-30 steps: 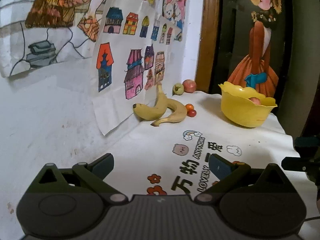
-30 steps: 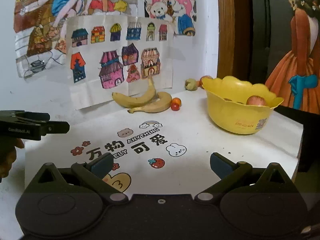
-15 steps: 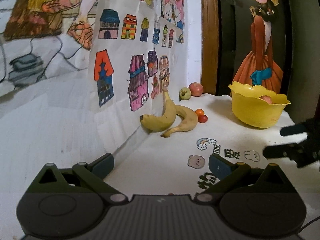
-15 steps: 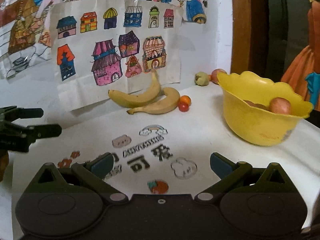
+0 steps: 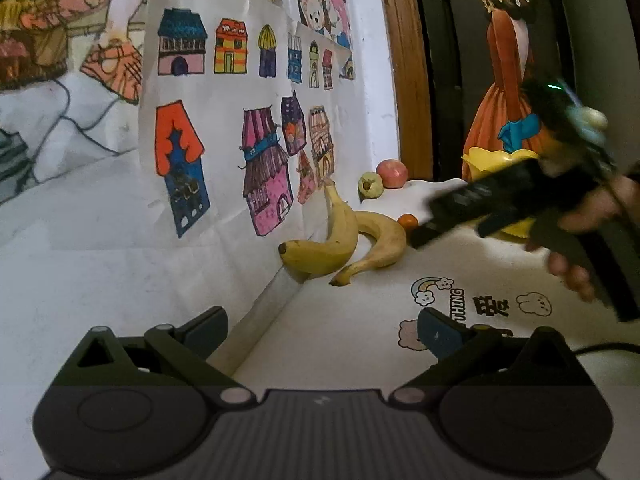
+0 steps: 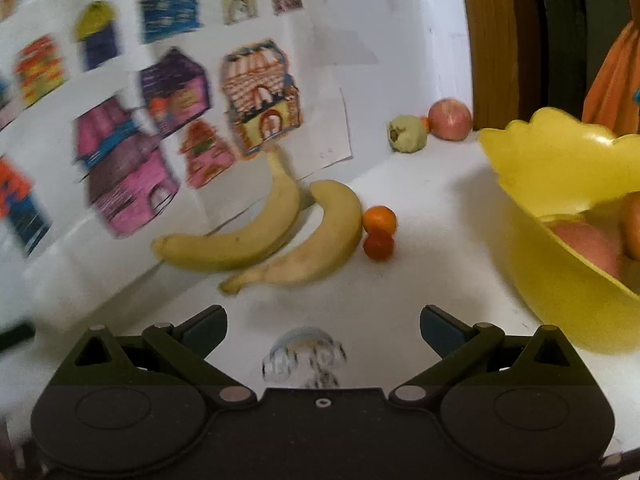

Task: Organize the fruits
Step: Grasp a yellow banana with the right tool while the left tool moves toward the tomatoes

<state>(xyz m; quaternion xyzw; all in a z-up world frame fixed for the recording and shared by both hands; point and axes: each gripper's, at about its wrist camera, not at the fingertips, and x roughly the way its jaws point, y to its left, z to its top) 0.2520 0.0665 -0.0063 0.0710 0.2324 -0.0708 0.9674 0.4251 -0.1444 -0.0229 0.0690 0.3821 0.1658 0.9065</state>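
1. Here, the right gripper [image 6: 323, 326], a black two-finger tool, hangs low over the white printed tablecloth [image 6: 432, 216] with its fingers spread wide and nothing between them, pointed at the fruit lying loose at mid-frame.
2. Two ripe yellow bananas [image 6: 280, 236] lie side by side at the centre of the right wrist view, one leaning on the coloured house drawings [image 6: 176, 128] taped to the wall, seemingly waiting to be collected.
3. A small orange citrus fruit [image 6: 379, 219] and a small red round fruit [image 6: 378, 245] sit touching each other just right of the bananas.
4. At upper right, a pale green fruit [image 6: 407, 134] and a red apple [image 6: 450, 119] rest in the far corner by the wooden door frame [image 6: 488, 40].
5. The yellow plastic bowl with a scalloped rim [image 6: 560, 148] fills the right edge and already holds reddish fruit, which suggests it is the collecting place.
6. The left gripper [image 5: 322, 330] waits at the bottom of its own view, fingers likewise parted and empty, well short of the bananas [image 5: 344, 240].
7. In the left wrist view the right gripper [image 5: 424, 226] shows blurred at centre right, near the citrus, a person's hand [image 5: 592, 236] on its grip.
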